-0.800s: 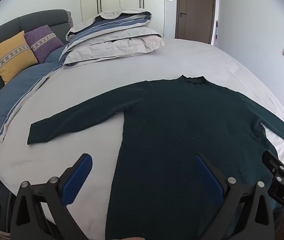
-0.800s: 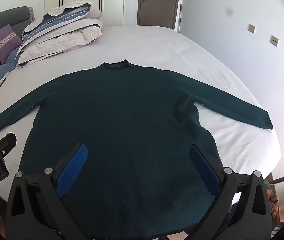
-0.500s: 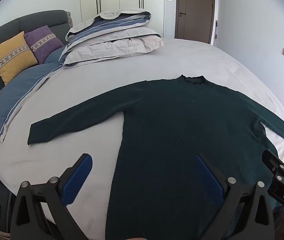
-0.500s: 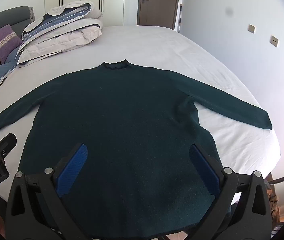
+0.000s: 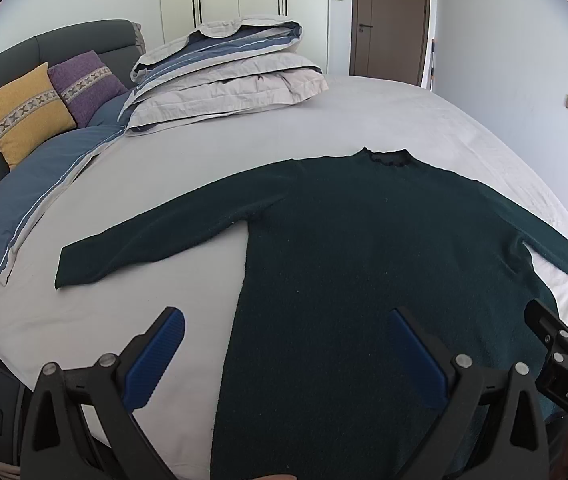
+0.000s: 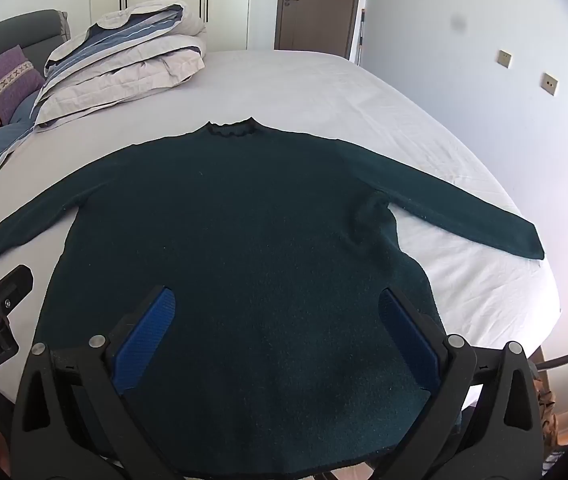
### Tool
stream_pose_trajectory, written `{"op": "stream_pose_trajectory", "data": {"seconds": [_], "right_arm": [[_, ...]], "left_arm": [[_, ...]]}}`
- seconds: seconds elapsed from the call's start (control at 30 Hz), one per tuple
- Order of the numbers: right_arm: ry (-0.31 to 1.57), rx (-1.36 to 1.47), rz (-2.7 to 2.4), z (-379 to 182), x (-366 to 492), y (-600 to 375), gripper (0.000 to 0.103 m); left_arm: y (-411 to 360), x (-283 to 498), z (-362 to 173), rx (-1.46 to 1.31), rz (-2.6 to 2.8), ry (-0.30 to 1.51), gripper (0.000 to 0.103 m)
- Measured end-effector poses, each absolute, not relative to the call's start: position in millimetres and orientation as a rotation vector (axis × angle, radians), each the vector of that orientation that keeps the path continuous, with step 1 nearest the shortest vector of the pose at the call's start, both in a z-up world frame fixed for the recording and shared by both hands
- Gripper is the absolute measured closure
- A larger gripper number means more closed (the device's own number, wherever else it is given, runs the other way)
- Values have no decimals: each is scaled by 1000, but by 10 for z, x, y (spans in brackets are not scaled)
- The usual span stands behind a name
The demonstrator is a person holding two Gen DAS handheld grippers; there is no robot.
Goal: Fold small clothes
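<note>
A dark green long-sleeved sweater [image 5: 364,248] lies flat on the white bed [image 5: 284,128], collar away from me, both sleeves spread out to the sides. It also shows in the right wrist view [image 6: 243,232]. My left gripper [image 5: 288,328] is open and empty above the sweater's lower left side edge. My right gripper [image 6: 275,308] is open and empty above the sweater's lower body near the hem. Each gripper shows at the edge of the other's view.
A folded duvet and pillows [image 5: 227,72] are stacked at the far left of the bed. Yellow [image 5: 23,112] and purple [image 5: 87,84] cushions lean on the grey headboard. The bed's near edge and right edge [image 6: 540,304] drop off. A door [image 5: 392,20] is at the back.
</note>
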State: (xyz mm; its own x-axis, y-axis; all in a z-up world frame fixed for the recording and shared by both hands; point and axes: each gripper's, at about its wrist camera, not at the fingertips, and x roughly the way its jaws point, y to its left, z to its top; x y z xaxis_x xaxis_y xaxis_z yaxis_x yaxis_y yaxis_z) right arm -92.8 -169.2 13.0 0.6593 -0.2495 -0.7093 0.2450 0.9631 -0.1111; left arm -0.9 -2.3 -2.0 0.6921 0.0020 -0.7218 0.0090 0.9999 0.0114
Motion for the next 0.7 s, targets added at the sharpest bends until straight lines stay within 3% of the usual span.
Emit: {"op": "stream_pose_trajectory", "data": {"seconds": [0.7], "right_arm": [[806, -11, -279, 93, -937, -1680, 0]], "left_arm": [[-25, 4, -26, 17, -2, 812, 0]]}}
